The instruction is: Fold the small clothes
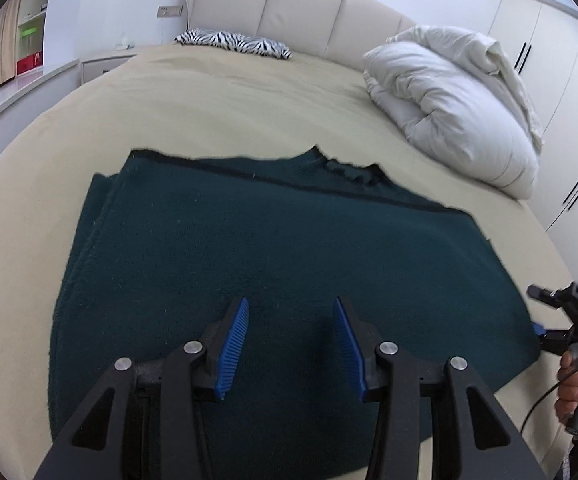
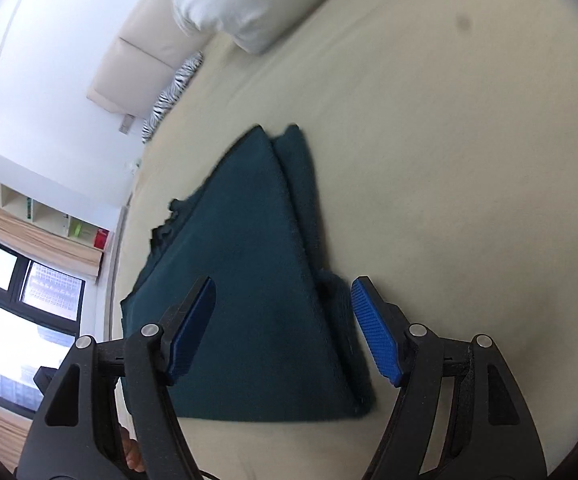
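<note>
I have the sweater (image 1: 273, 256) lying flat on the bed (image 1: 217, 112), already folded over itself, so I judge 1 more fold remains. Next I need both grippers on its near edge. My left gripper (image 1: 289, 344) hangs over it, jaws wide, holding nothing. My right gripper (image 2: 283, 328) straddles the right corner, jaws wide, empty.

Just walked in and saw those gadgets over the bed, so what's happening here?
A person is folding a dark green sweater on the bed with a handheld gripper in each hand. The sweater lies flat, already folded over on itself, collar toward the headboard. The left gripper is above its near part and the right gripper by its right edge, both open, neither holding fabric. A white duvet sits bundled farther back.
</note>
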The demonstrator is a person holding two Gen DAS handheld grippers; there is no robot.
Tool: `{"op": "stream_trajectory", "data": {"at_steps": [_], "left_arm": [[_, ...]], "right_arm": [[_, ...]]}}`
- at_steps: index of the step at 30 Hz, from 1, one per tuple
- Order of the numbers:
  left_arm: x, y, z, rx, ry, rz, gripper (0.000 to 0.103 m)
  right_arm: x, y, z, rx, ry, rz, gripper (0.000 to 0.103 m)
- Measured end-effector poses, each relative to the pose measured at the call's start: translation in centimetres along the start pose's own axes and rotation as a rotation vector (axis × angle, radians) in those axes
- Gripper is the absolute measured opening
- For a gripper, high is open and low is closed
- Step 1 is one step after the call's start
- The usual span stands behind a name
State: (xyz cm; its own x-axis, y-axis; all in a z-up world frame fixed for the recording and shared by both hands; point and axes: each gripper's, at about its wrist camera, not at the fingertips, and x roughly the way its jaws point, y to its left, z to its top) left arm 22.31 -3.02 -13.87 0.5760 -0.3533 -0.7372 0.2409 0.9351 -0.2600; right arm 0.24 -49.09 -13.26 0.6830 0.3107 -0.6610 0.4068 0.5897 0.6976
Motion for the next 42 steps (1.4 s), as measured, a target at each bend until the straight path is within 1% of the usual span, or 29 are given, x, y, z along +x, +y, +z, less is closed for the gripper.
{"op": "stream_trajectory", "data": {"at_steps": [1, 3, 5, 7, 10, 12, 13, 14, 16, 17, 20, 24, 29, 31, 32, 33, 34, 35, 36, 37, 38, 40, 41, 42], "left_arm": [[0.5, 0.3, -0.2, -0.005, 0.012, 0.001, 0.047], [0.8, 0.9, -0.6, -0.031, 0.009, -0.026, 0.047], [0.9, 1.4, -0.7, -0.046, 0.008, -0.049, 0.047], [1.1, 1.7, -0.9, -0.050, 0.013, -0.066, 0.047], [1.4, 2.4, -1.1, -0.074, 0.013, -0.093, 0.047], [1.4, 2.6, -1.2, -0.081, 0.009, -0.097, 0.047], [1.4, 2.6, -1.3, -0.078, 0.006, -0.094, 0.047], [1.5, 2.4, -1.2, -0.072, 0.006, -0.089, 0.047], [1.5, 2.3, -1.3, -0.063, 0.004, -0.081, 0.047], [1.5, 2.3, -1.3, -0.061, 0.004, -0.079, 0.047], [1.6, 2.3, -1.3, -0.062, 0.004, -0.081, 0.047], [1.6, 2.3, -1.4, -0.062, -0.001, -0.084, 0.047], [1.6, 3.3, -1.3, -0.109, 0.000, -0.137, 0.046], [1.5, 4.3, -1.3, -0.151, 0.002, -0.171, 0.041], [1.6, 5.0, -1.3, -0.189, 0.006, -0.196, 0.035], [1.7, 5.7, -1.3, -0.220, 0.010, -0.217, 0.028], [1.7, 6.7, -1.2, -0.262, 0.016, -0.253, 0.022], [1.7, 7.5, -1.2, -0.292, 0.021, -0.280, 0.019], [1.5, 8.2, -1.3, -0.323, 0.024, -0.300, 0.012], [1.2, 8.9, -1.4, -0.345, 0.023, -0.309, 0.009], [0.4, 9.5, -1.5, -0.368, 0.009, -0.311, 0.009], [-1.3, 10.9, -1.9, -0.407, -0.036, -0.316, 0.020], [-2.4, 11.9, -2.2, -0.441, -0.068, -0.332, 0.030], [-3.2, 12.6, -2.4, -0.465, -0.090, -0.337, 0.042]], "right_arm": [[0.4, 0.1, 0.2, 0.007, 0.004, -0.001, 0.068], [0.9, 0.5, 0.5, 0.011, 0.017, 0.019, 0.068], [1.6, 1.1, 0.5, 0.016, 0.043, 0.050, 0.063], [2.0, 1.6, 0.3, 0.011, 0.056, 0.097, 0.063], [2.8, 1.2, 0.2, 0.046, 0.072, 0.144, 0.058], [3.3, 0.4, 0.2, 0.097, 0.074, 0.145, 0.047], [3.5, 0.1, 0.2, 0.124, 0.074, 0.141, 0.038], [3.6, 0.1, 0.2, 0.132, 0.072, 0.142, 0.034], [3.8, 0.6, 0.0, 0.112, 0.066, 0.132, 0.030], [3.9, 0.7, 0.0, 0.103, 0.066, 0.126, 0.025], [4.2, 1.0, -0.3, 0.087, 0.051, 0.099, 0.016], [4.1, 1.9, -0.5, 0.035, 0.031, 0.030, 0.013], [4.2, 5.2, -0.7, -0.051, -0.021, -0.114, 0.012], [4.3, 7.7, -0.8, -0.084, -0.053, -0.180, 0.012], [4.3, 8.9, -0.8, -0.105, -0.067, -0.204, 0.012], [4.5, 11.5, -1.1, -0.162, -0.090, -0.244, 0.012], [4.5, 13.1, -1.3, -0.202, -0.102, -0.260, 0.012], [4.6, 16.0, -1.9, -0.276, -0.120, -0.281, 0.012], [5.0, 18.7, -2.8, -0.346, -0.131, -0.286, 0.012], [5.8, 22.9, -4.6, -0.474, -0.133, -0.273, 0.012], [6.5, 25.4, -6.0, -0.559, -0.124, -0.256, 0.012], [8.8, 31.3, -10.5, -0.778, -0.071, -0.168, 0.012], [10.3, 33.2, -12.6, -0.868, -0.035, -0.149, 0.012], [12.0, 34.5, -14.3, -0.938, 0.009, -0.148, 0.012]]}}
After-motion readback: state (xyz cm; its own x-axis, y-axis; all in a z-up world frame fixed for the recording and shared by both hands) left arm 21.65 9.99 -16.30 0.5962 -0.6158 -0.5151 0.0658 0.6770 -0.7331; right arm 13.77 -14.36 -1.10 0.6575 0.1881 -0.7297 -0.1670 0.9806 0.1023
